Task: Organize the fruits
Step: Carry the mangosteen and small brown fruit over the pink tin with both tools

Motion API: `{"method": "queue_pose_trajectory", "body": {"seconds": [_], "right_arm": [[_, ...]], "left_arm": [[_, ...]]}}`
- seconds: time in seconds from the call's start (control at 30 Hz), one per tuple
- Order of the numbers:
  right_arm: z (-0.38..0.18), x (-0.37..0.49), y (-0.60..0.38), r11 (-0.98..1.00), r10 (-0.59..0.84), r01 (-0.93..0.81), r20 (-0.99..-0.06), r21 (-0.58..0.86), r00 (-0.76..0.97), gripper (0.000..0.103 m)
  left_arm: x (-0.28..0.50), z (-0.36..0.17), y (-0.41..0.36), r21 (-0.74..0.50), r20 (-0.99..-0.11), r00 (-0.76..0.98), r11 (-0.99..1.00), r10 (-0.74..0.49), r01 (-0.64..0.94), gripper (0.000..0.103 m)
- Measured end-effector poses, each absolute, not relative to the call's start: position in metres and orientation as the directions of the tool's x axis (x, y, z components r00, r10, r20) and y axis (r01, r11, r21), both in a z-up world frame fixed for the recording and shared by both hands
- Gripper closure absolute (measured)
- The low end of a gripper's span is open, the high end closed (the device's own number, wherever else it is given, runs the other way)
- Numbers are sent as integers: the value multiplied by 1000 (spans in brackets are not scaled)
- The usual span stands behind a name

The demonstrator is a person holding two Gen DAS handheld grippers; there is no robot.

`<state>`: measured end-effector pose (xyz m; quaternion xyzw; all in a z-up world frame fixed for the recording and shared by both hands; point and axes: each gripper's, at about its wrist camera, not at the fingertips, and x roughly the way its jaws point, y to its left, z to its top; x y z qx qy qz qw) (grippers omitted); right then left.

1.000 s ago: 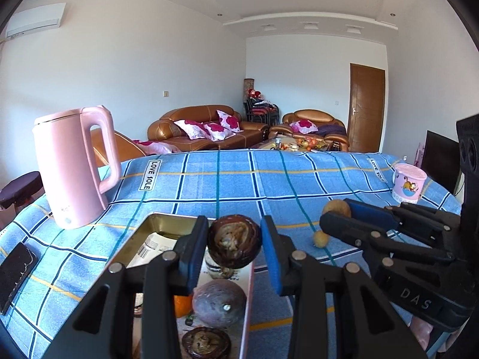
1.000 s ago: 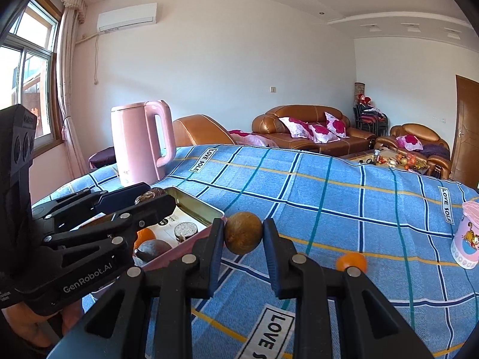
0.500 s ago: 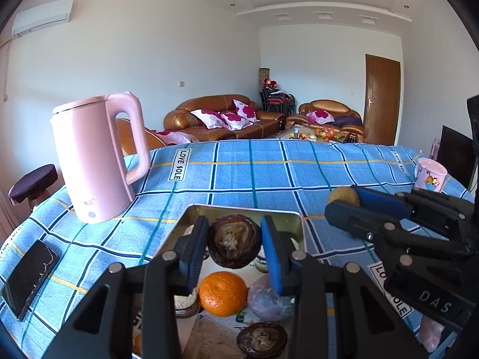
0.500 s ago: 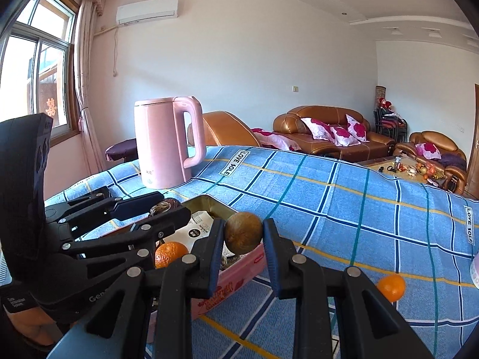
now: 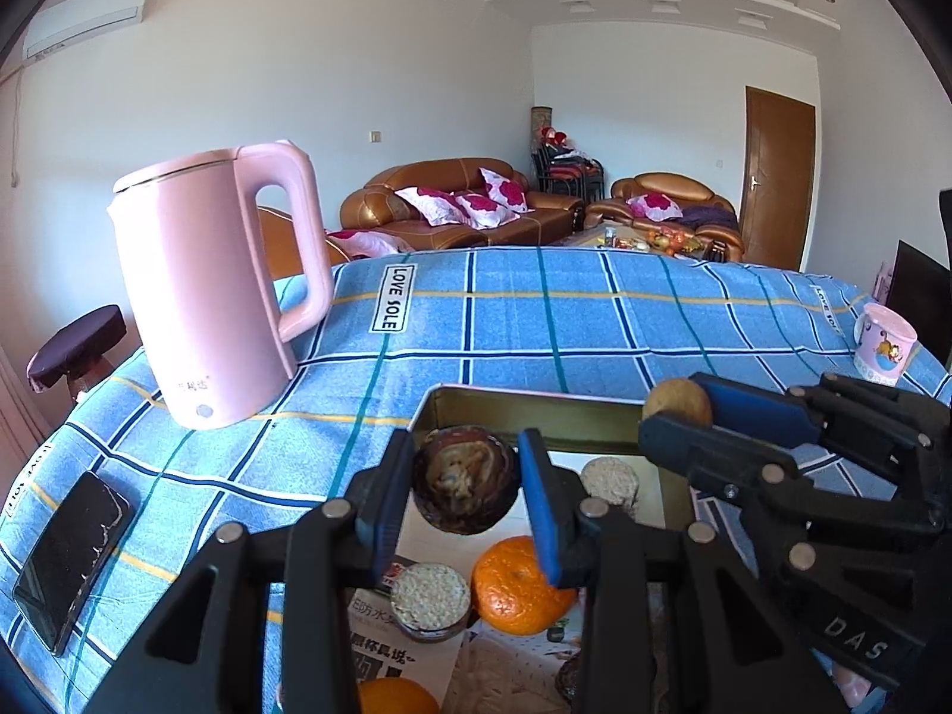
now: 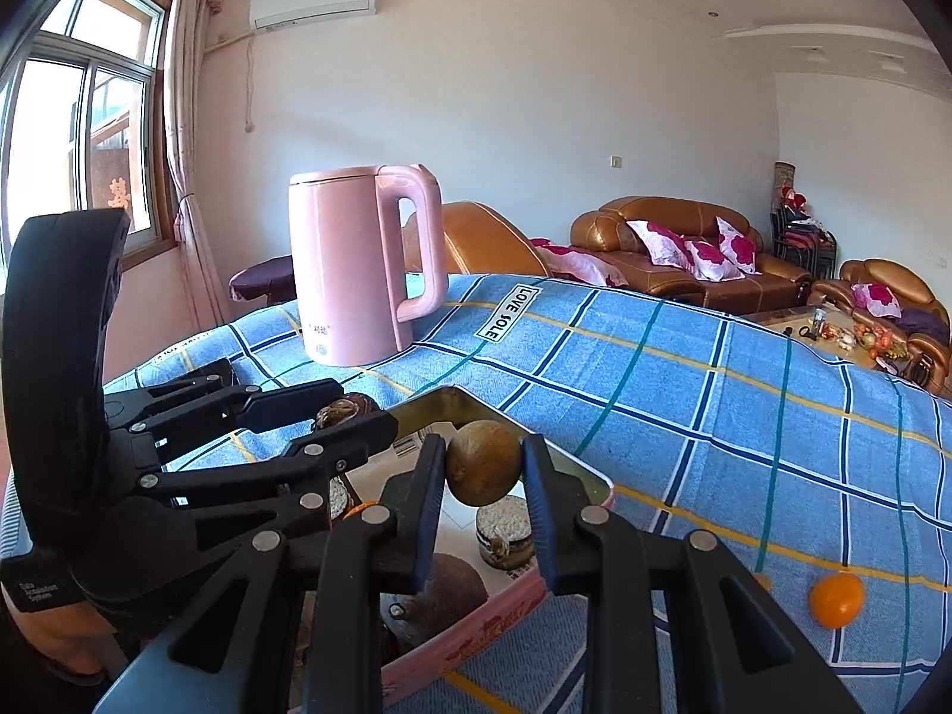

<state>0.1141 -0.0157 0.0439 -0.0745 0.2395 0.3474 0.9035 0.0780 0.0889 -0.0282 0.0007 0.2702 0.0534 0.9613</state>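
Both hands have moved over the pink tin [image 5: 535, 410]. The left gripper [image 5: 465, 485] squeezes a dark fruit [image 5: 464, 479], and the right gripper [image 6: 485, 473] squeezes a brown fruit [image 6: 483, 470]. I think they can drop them in soon.

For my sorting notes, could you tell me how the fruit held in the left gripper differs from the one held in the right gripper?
The dark fruit in the left gripper is purple-brown with a mottled pale patch; the tan fruit in the right gripper is plain yellowish-brown. The dark fruit looks larger and spreads its fingers wider than the tan fruit does. Both are roundish, clamped and held above the tin.
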Motion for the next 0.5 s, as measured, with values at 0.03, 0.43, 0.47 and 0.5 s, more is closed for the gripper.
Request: {"method": "queue_pose_trajectory", "body": {"seconds": [0.03, 0.43, 0.47, 0.5], "right_arm": [[43, 114, -14, 746, 592, -665, -487, 30, 643, 75], [33, 124, -3, 744, 587, -666, -524, 49, 618, 75], [32, 126, -1, 744, 586, -666, -528, 50, 615, 75], [31, 127, 0, 743, 584, -667, -534, 49, 612, 75]], "left_arm": [[79, -28, 90, 34, -521, 847, 994, 106, -103, 66], [94, -37, 101, 39, -587, 804, 995, 94, -87, 66], [95, -38, 101, 46, -591, 801, 995, 96, -85, 66], [97, -38, 100, 59, -596, 797, 995, 100, -81, 66]]}}
